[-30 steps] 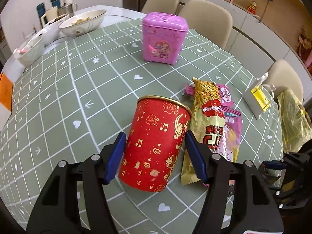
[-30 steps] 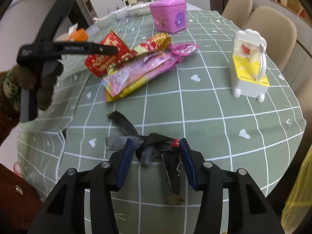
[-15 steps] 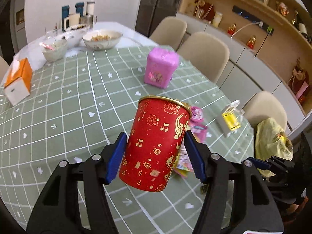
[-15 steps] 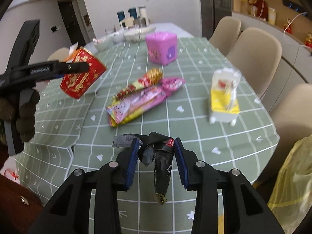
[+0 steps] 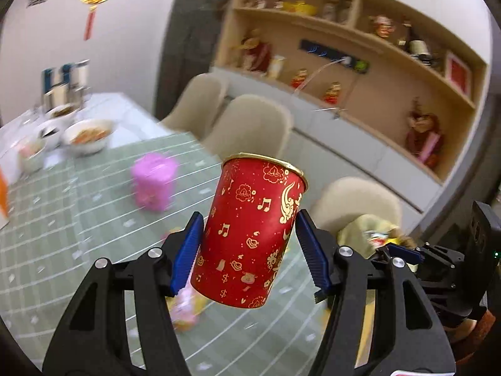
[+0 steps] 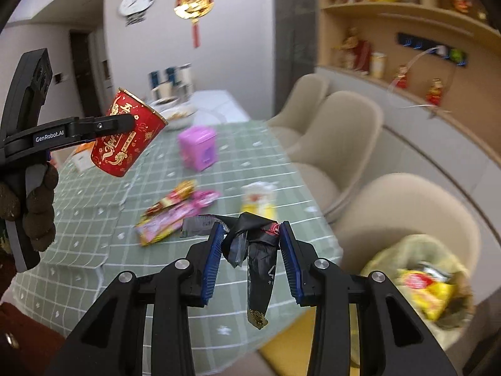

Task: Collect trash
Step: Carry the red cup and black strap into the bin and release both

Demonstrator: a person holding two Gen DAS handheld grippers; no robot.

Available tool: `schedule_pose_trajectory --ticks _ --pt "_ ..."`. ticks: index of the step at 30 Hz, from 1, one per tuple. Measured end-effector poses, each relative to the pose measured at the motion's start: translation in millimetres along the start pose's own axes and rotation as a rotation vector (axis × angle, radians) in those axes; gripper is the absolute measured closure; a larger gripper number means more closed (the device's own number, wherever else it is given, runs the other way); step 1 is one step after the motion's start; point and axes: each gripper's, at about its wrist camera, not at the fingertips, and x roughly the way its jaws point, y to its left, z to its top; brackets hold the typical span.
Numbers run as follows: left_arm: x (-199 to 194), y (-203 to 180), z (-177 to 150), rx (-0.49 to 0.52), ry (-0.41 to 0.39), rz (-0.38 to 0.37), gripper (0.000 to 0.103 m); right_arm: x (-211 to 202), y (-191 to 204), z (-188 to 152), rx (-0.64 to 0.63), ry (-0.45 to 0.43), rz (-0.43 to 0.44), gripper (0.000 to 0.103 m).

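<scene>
Two grippers, each gripping trash, both clear above green checked table (image 6: 266, 156). Left gripper (image 5: 250, 250) clamps red paper cup (image 5: 250, 235) by sides, cup tilted. Right gripper (image 6: 252, 260) pinches crumpled black wrapper (image 6: 258, 250), tail dangling. Snack packets (image 6: 175, 213) lie on table beyond; yellow trash bag (image 6: 419, 269) near right.

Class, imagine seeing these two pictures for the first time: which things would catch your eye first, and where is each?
The red paper cup with gold patterns, gripped above the table by the left gripper. Next, the crumpled black wrapper dangling from the right gripper. Below right, a yellowish trash bag gapes open.
</scene>
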Motion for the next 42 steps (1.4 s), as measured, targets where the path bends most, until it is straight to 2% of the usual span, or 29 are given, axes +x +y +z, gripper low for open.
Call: schedule_pose_trajectory --ticks 8,11,17,20,27,36,42 --pt "48 -94 29 0.100 0.002 -0.224 0.046 -65 -87 7 0.148 -0.110 -0.200 0.068" --pt "62 -119 31 0.128 0.008 -0.279 0.045 -83 -114 7 0.192 -0.147 -0.273 0.068" --pt "103 -159 32 0.141 0.072 -0.374 0.045 -104 -158 -1 0.256 -0.170 -0.366 0.068" --pt "128 -178 23 0.166 0.138 -0.429 0.045 -101 -176 -7 0.290 -0.151 -0.372 0.068" --pt "179 -212 -5 0.192 0.292 -0.459 0.045 -93 -201 -25 0.314 -0.113 -0.410 0.068" --pt "227 -255 -33 0.237 0.420 -0.509 0.045 -96 -239 -55 0.398 -0.089 -0.455 0.068" --pt "261 -291 -59 0.332 0.504 -0.524 0.045 -94 -263 -71 0.463 -0.068 -0.488 0.068"
